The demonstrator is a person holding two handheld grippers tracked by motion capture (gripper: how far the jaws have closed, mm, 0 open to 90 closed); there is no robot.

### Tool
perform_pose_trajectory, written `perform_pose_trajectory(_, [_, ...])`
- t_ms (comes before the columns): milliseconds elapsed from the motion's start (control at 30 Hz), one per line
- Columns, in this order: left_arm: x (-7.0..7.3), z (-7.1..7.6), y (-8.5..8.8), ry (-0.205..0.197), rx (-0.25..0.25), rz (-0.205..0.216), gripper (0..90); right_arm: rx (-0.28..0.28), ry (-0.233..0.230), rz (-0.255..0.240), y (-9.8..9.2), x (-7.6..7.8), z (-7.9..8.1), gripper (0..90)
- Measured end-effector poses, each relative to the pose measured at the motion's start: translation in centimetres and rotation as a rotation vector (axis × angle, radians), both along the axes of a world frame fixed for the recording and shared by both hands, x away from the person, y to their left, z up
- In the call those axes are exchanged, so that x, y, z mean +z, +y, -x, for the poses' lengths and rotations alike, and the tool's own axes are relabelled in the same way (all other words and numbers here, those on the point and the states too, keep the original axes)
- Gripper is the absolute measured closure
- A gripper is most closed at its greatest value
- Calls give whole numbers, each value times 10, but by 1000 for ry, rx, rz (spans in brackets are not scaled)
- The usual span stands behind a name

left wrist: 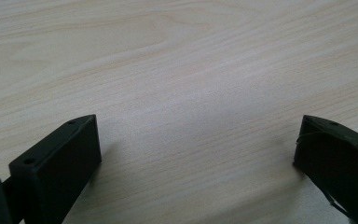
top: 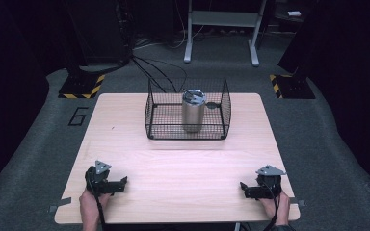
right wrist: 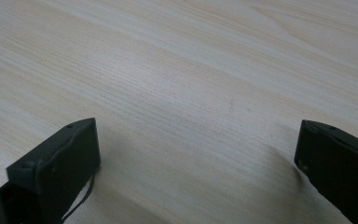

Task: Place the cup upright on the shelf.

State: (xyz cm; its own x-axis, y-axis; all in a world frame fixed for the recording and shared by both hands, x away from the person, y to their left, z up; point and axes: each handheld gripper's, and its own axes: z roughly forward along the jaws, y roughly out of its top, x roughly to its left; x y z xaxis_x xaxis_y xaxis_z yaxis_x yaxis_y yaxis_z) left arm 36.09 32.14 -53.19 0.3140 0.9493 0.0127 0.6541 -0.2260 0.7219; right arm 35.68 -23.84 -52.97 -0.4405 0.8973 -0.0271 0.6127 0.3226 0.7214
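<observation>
Two grippers rest low on a pale wooden table (top: 173,163), the left gripper (top: 123,183) and right gripper (top: 242,187) near its front corners, jaws spread wide and empty. A steel tumbler (top: 193,110) stands upright inside a black wire basket (top: 150,114) at the far edge, well apart from both.

Your pale wood-grain desk (top: 183,163) looks smooth and matt; the brushed-metal tumbler (top: 192,113) gleams inside the black wire basket (top: 151,113).

steel tumbler (top: 193,111) | upright, lid on | inside wire basket (top: 154,113) | table far-centre
</observation>
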Motion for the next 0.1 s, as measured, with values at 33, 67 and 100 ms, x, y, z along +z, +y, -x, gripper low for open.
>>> perform_pose_trajectory(33, [0, 0, 0, -5, 0, -1, 3, 5, -3, -1, 0, 0, 0, 0])
perform_pose_trajectory(67, [0, 0, 0, -4, 1, 0, 2, 2, 3, -13, 0, -1, -1, 0])
perform_pose_trajectory(100, [0, 0, 0, -4, 1, 0, 3, 11, 21, -21, -1, 0, -2, 0])
